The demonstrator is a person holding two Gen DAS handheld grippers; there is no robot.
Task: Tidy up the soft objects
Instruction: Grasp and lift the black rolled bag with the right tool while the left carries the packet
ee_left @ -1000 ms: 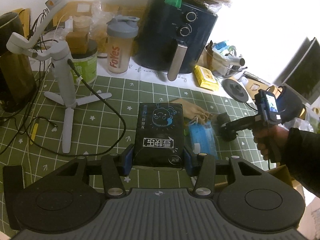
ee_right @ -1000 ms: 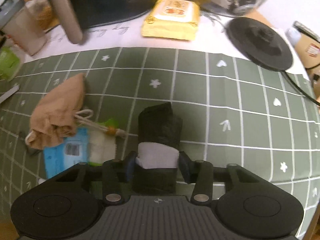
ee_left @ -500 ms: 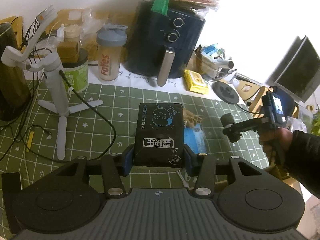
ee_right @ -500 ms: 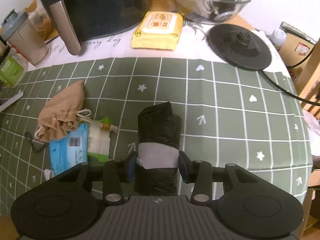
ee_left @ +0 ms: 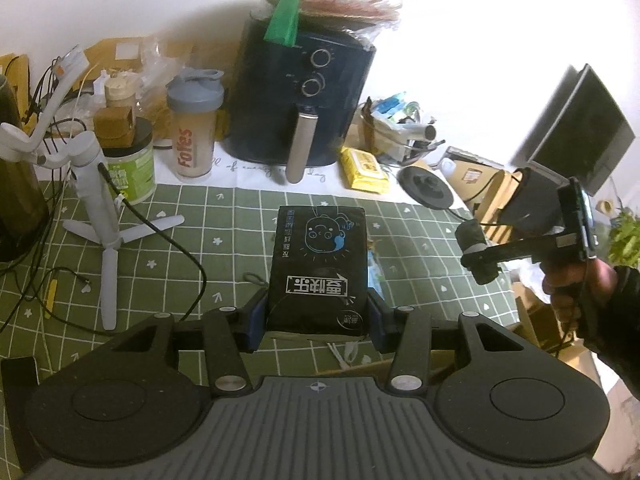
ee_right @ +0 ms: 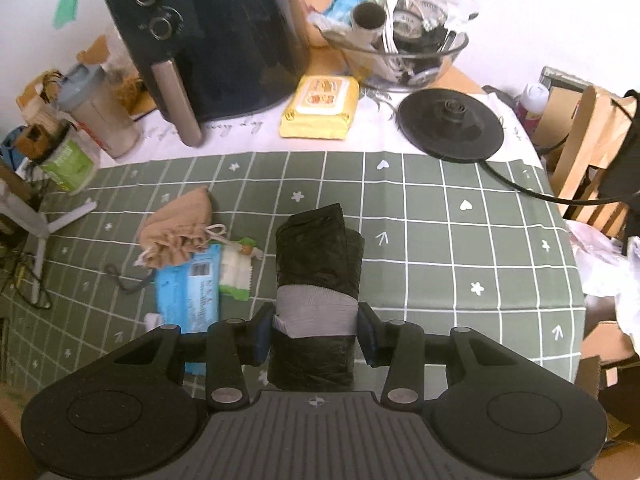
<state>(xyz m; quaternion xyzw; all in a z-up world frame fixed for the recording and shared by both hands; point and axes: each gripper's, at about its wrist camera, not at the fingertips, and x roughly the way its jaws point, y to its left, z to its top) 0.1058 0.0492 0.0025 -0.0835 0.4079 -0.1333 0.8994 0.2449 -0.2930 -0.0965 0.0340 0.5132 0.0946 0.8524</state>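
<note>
Right wrist: gripper point(ee_right: 316, 330) clamps black roll point(ee_right: 318, 276); bare mat point(ee_right: 460, 248) rightward.

Bright overexposed background, fisheye-bent edges, dark vignette corners, slight blur.

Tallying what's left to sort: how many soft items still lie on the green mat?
3: tan drawstring pouch, blue packet under its mouth, green-white sachet beside the packet. Others may hide behind the tools.
</note>
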